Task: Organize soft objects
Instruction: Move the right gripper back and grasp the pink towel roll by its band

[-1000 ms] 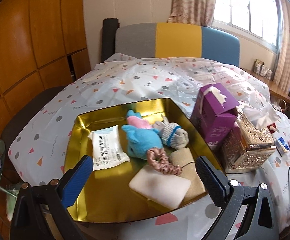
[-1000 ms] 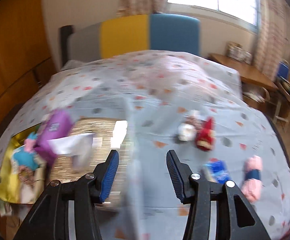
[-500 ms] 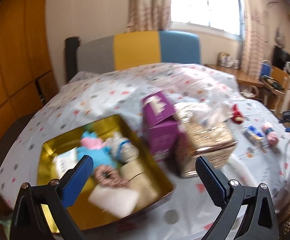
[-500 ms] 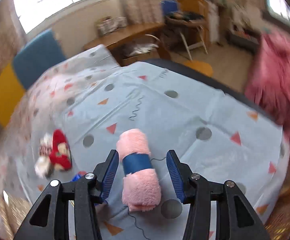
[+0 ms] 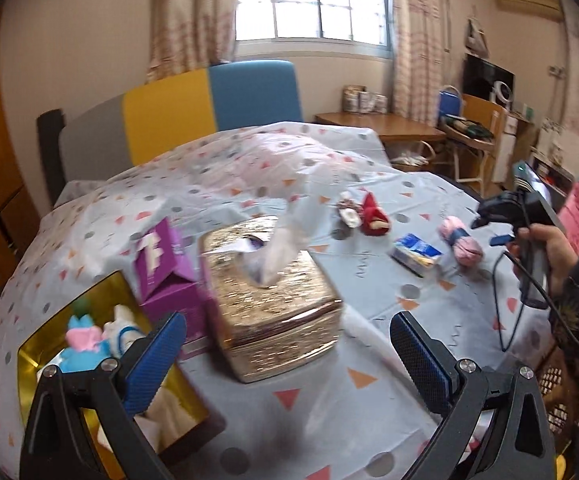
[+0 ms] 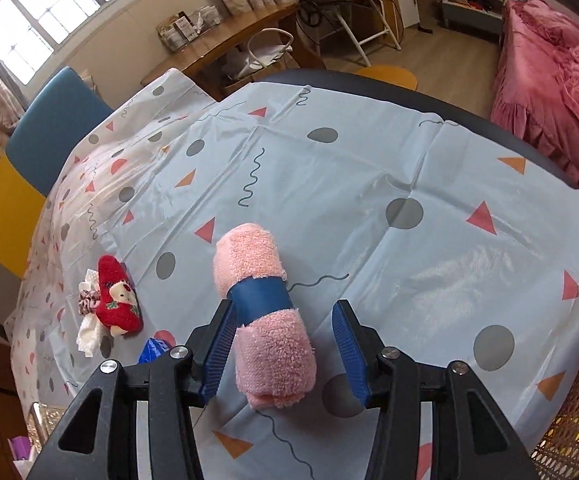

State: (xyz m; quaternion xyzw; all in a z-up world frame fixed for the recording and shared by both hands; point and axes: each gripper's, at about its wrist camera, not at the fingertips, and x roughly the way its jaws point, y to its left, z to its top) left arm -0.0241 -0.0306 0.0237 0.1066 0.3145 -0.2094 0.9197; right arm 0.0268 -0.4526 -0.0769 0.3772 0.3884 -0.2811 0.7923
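Observation:
A pink rolled towel [image 6: 267,320] with a blue band lies on the patterned tablecloth. My right gripper [image 6: 285,340] straddles it, open: the left pad sits close to the band and a gap shows at the right pad. The left wrist view shows the same towel [image 5: 461,242] at the far right, beside the right gripper [image 5: 489,228] held in a hand. My left gripper [image 5: 285,344] stands open and empty above the table's near edge. At the left, the gold tray [image 5: 45,340] holds a blue and pink plush [image 5: 83,344] and other soft items.
A gold tissue box [image 5: 273,296] and a purple box [image 5: 165,268] stand just ahead of the left gripper. A red plush [image 6: 115,300], a scrunchie on white cloth [image 6: 87,308] and a blue packet [image 5: 415,254] lie left of the towel. A cable trails over the table's right edge.
The left gripper swung right, from over the gold tray toward the tissue box. The right gripper rolled, came down over the pink towel and now straddles it, still open.

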